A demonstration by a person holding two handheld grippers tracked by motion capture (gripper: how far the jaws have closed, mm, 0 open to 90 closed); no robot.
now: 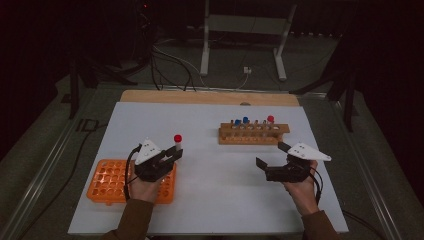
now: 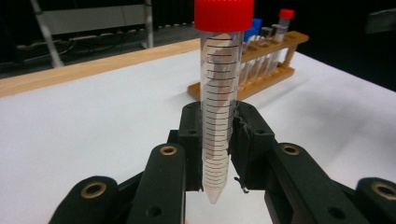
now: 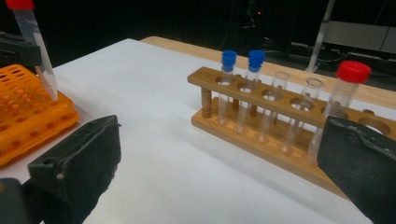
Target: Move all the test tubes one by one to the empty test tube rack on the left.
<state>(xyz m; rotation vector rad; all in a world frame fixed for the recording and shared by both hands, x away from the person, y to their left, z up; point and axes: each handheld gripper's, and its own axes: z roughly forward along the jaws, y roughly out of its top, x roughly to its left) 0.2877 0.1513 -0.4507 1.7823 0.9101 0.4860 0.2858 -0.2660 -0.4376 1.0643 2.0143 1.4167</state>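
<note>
I hold a gripper in each hand over a white table (image 1: 210,200). My left gripper (image 1: 172,155) is clamped on a clear plastic tube with a red cap (image 2: 219,93), pinching it on its lower half, just above the pointed tip. The tube stands upright between my jaws, lifted off the table, beside the right edge of an orange rack (image 1: 107,181) full of small holes. In the right gripper view the tube's tip (image 3: 51,91) hangs just over the near edge of that rack, not yet in any hole.

My right gripper (image 1: 271,162) holds nothing; its jaws stand wide apart. It hovers in front of a wooden rack (image 1: 254,134) farther back on the table, which carries two blue-capped tubes (image 3: 228,86), some uncapped glass tubes and another red-capped tube (image 3: 343,100).

What I judge could go wrong: I grip the tube low down, so most of its length and the heavy cap sit above my jaws, and it could tip or swivel in the pinch if I move quickly. If I lower it while the tip is off-centre, it could catch on the orange grid between holes and be pushed up through my jaws, or shove the light rack sideways. Letting go before the tip is seated would let the tube fall and roll across the table
</note>
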